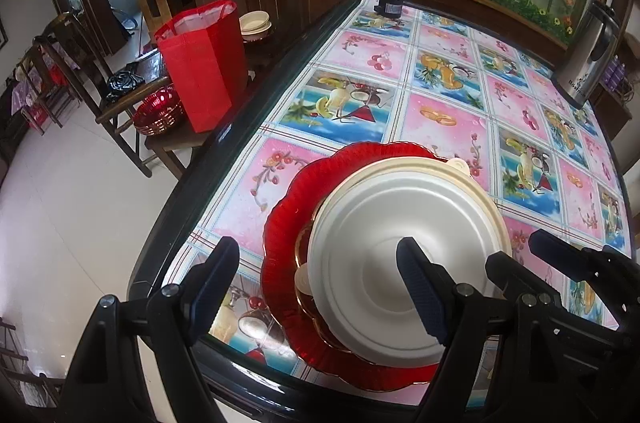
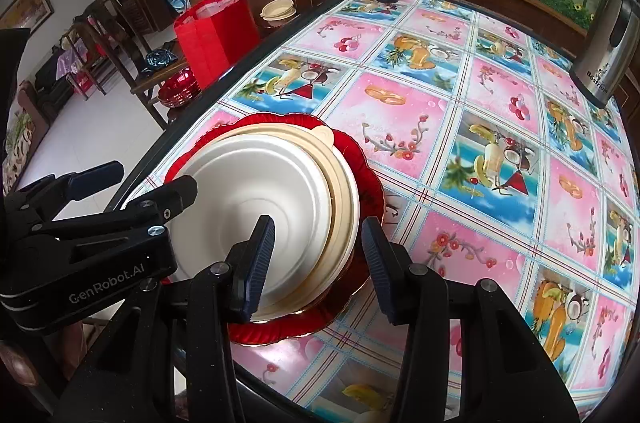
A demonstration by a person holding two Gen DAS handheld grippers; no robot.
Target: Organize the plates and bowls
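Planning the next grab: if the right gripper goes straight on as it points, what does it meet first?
Probably the rim of the white bowl stack on the red plate: the right gripper is open, its fingers either side of that rim. Depth is hard to judge here.

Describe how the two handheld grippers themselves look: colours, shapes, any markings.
Both are matte black, with angular linkage arms joined by round silver pins. Each finger ends in a flat, dark navy pad with fine ribbing. The left gripper carries white "GenRobot.AI" lettering on its body, seen from the right wrist camera. The right gripper looks alike. No cables or sleeves show.
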